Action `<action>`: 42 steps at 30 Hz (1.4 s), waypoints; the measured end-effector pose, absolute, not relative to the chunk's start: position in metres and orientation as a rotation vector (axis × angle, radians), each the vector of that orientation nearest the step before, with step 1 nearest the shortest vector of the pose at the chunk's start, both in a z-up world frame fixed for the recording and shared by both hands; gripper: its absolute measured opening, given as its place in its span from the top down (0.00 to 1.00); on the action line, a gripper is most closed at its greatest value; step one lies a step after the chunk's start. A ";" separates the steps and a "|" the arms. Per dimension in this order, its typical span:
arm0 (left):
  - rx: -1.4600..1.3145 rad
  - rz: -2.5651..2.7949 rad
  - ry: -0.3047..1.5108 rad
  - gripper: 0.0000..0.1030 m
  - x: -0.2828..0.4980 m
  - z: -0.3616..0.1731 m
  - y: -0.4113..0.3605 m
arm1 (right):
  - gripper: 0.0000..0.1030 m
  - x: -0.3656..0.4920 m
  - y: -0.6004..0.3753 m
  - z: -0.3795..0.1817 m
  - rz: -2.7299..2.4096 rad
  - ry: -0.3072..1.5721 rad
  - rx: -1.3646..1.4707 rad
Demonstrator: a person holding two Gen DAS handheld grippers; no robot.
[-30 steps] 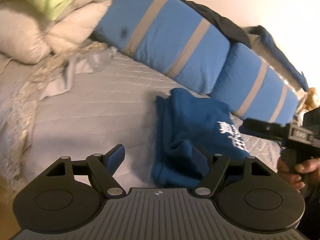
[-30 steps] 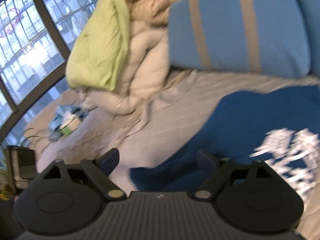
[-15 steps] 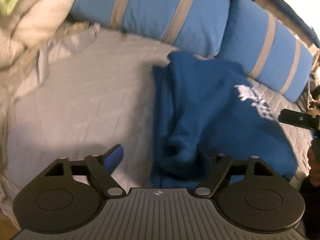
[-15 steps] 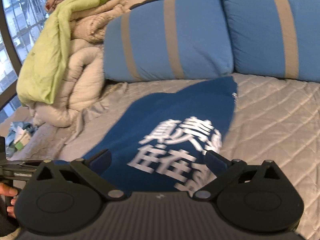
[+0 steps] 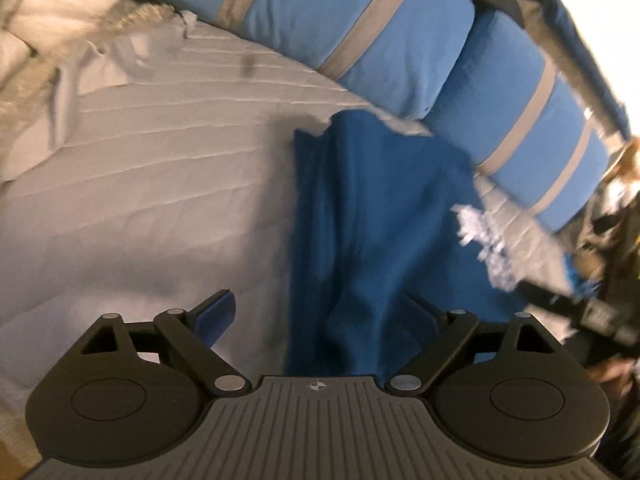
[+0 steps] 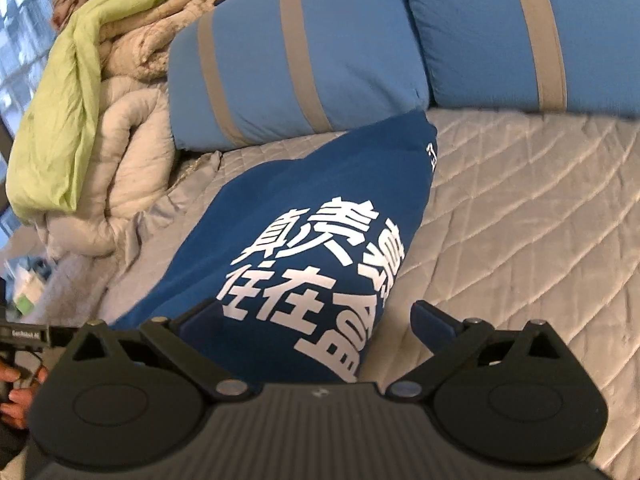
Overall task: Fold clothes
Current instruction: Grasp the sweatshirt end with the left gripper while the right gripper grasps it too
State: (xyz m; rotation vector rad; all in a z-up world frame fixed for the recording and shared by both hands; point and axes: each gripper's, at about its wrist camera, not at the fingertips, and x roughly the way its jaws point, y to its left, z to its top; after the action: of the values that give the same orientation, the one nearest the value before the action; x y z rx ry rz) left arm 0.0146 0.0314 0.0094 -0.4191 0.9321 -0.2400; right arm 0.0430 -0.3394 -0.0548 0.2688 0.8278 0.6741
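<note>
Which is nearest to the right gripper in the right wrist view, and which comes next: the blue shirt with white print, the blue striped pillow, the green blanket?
1. Blue shirt: lies directly between the open jaws of the right gripper.
2. Blue striped pillow: behind the shirt, at the head of the bed.
3. Green blanket: far left, draped on the pale quilt pile.

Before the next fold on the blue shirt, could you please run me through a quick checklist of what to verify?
1. Left gripper open, nothing pinched: ok; its jaws have just been opening.
2. Right gripper open: ok.
3. Blue shirt lying on the grey quilt, white print facing up: ok.
4. Shirt smooth: not ok; the left wrist view shows a bunched ridge near the gripper.
5. Shirt clear of the striped pillows: not ok; its far corner reaches them.
6. Near hem position: cannot tell, hidden under the grippers.
</note>
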 end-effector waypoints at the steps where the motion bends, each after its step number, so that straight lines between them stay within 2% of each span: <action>1: -0.436 -0.255 0.945 0.12 0.023 0.008 0.034 | 0.00 0.044 -0.341 -0.056 0.673 0.840 0.292; 12: -0.771 -0.442 1.118 0.13 0.083 -0.052 0.060 | 0.00 0.057 -0.356 -0.066 0.623 0.902 0.443; 24: -0.874 -0.639 1.087 0.15 0.086 -0.070 0.053 | 0.00 0.062 -0.356 -0.070 0.613 0.923 0.459; 26: -0.878 -0.673 1.097 0.22 0.089 -0.072 0.048 | 0.00 0.062 -0.356 -0.071 0.615 0.923 0.458; 28: -0.850 -0.675 1.112 0.46 0.090 -0.075 0.041 | 0.00 0.062 -0.356 -0.071 0.615 0.924 0.457; 31: -0.844 -0.661 1.111 0.66 0.090 -0.081 0.037 | 0.00 0.062 -0.356 -0.071 0.608 0.923 0.457; 34: -0.850 -0.661 1.093 0.69 0.087 -0.083 0.038 | 0.00 0.065 -0.356 -0.071 0.601 0.918 0.460; 42: -0.829 -0.658 1.066 0.70 0.085 -0.081 0.038 | 0.00 0.094 -0.364 -0.070 0.564 0.901 0.523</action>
State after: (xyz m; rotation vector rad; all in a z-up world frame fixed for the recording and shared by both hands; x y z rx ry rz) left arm 0.0848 0.0384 -0.0811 -0.8294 1.0663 -0.6582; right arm 0.0935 -0.3640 -0.0704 0.5233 0.9013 0.5635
